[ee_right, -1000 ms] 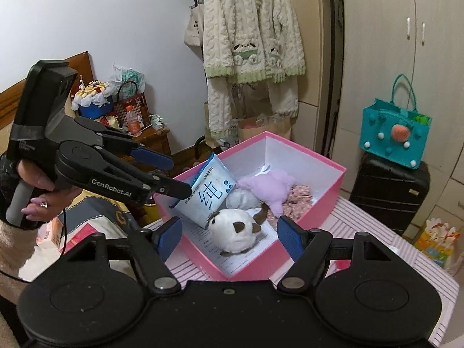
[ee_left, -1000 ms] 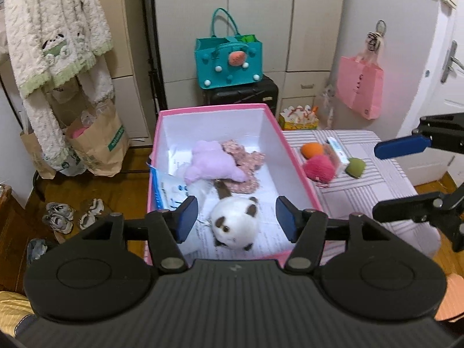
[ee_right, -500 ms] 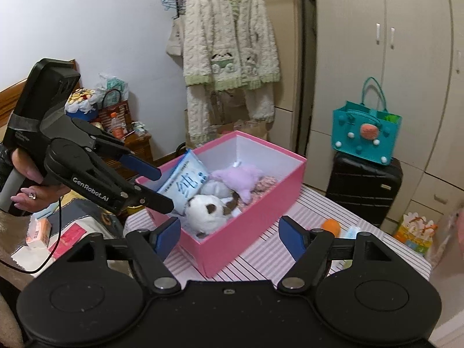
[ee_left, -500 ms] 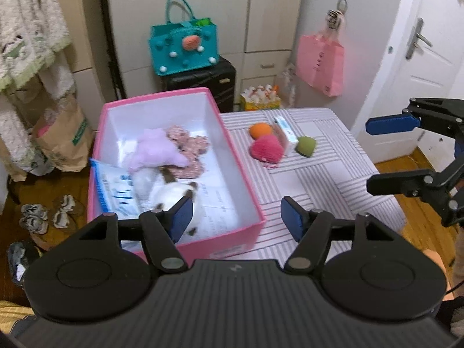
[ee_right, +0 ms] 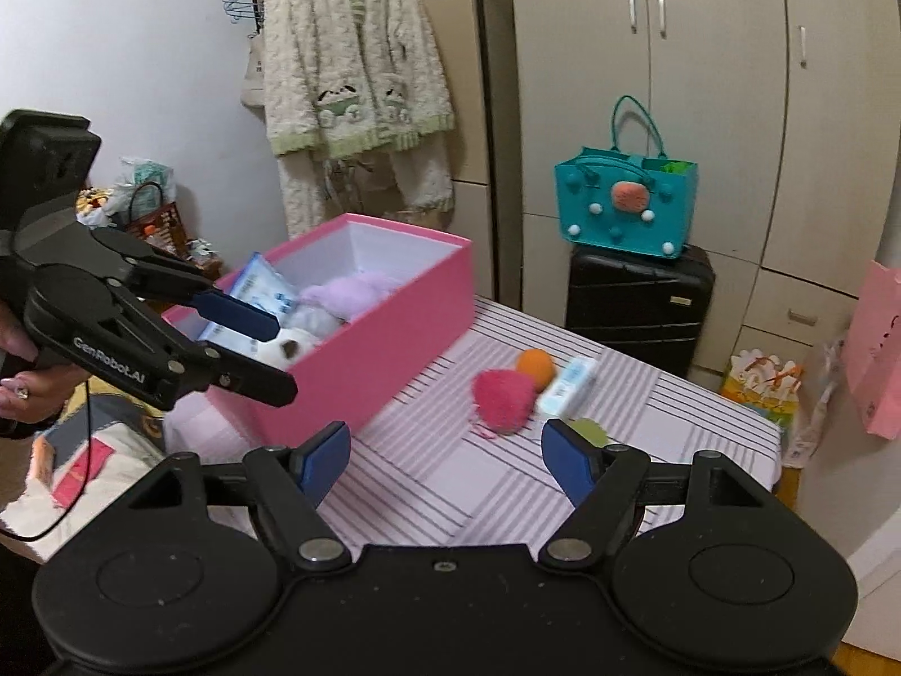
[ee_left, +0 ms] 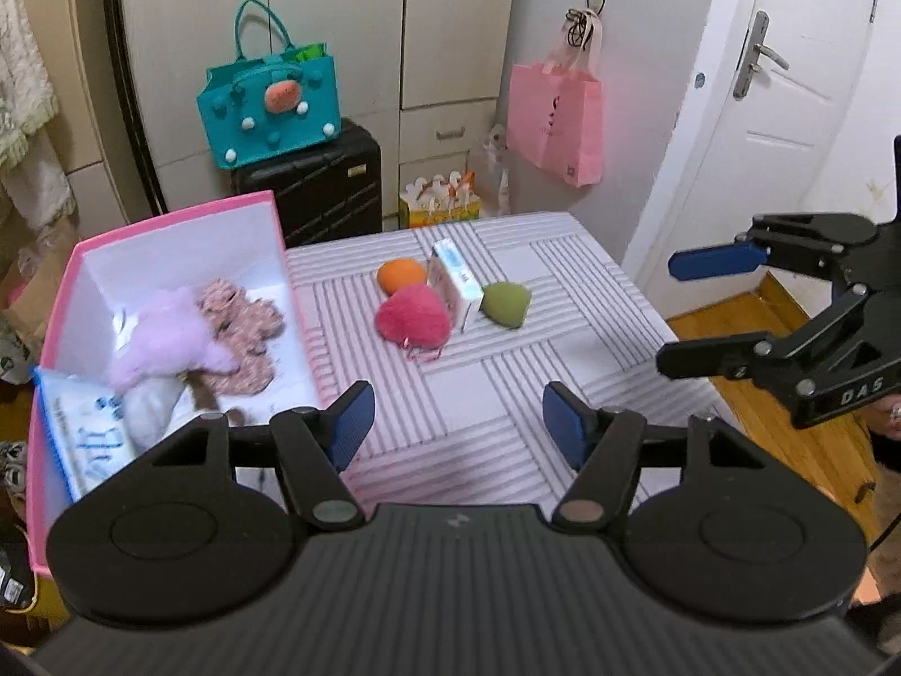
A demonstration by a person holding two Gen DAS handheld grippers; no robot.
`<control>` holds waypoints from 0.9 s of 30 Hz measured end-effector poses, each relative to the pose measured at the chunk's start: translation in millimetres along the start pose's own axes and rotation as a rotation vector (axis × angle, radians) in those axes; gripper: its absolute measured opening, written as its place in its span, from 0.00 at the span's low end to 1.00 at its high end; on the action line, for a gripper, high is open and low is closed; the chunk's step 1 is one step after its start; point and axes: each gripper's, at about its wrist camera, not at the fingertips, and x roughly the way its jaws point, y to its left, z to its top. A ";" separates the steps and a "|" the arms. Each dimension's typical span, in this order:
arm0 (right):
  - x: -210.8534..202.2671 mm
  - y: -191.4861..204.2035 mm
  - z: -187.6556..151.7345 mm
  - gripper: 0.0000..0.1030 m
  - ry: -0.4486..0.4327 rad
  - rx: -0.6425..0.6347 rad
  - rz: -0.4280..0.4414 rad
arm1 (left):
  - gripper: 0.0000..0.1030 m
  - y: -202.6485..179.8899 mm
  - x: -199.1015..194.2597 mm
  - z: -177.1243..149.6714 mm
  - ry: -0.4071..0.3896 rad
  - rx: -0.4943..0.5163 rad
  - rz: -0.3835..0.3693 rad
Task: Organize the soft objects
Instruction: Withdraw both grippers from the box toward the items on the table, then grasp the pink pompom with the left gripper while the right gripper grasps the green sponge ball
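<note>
The left gripper [ee_left: 453, 422] hung with its jaws wide apart and empty over the striped tablecloth [ee_left: 507, 394], beside the pink cardboard box [ee_left: 56, 304]. The right gripper [ee_right: 445, 459] was likewise spread and empty. Ahead on the cloth lay a fluffy magenta pompom [ee_left: 414, 316], touching a small white carton [ee_left: 457, 283], with an orange sponge [ee_left: 401, 275] and a green sponge [ee_left: 505, 304] beside. A lilac plush toy [ee_left: 169, 332] lay inside the box.

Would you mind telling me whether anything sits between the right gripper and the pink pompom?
Nothing visible does: bare striped tablecloth lies between the open right gripper and the pompom.
</note>
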 end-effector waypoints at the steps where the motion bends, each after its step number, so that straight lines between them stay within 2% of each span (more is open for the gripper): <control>1: 2.0 -5.0 -3.7 0.77 -0.008 -0.002 -0.004 | 0.63 -3.7 4.3 0.4 -0.014 0.001 0.006; 7: 25.0 -37.7 -19.9 0.77 -0.068 -0.005 -0.017 | 0.62 -25.3 31.6 3.0 -0.089 0.019 0.079; 11: 45.0 -56.2 -26.3 0.77 -0.052 -0.015 -0.067 | 0.62 -33.7 57.8 9.5 -0.071 0.021 0.131; 14: 61.3 -66.6 -28.5 0.77 -0.002 -0.040 -0.072 | 0.62 -35.2 76.1 14.1 -0.065 0.014 0.163; 20: 90.6 -88.1 -37.8 0.77 0.015 0.030 -0.080 | 0.60 -35.6 110.9 19.9 -0.068 -0.017 0.219; 27: 121.0 -92.2 -46.3 0.75 0.010 0.039 -0.075 | 0.45 -20.6 149.3 21.7 -0.051 -0.130 0.229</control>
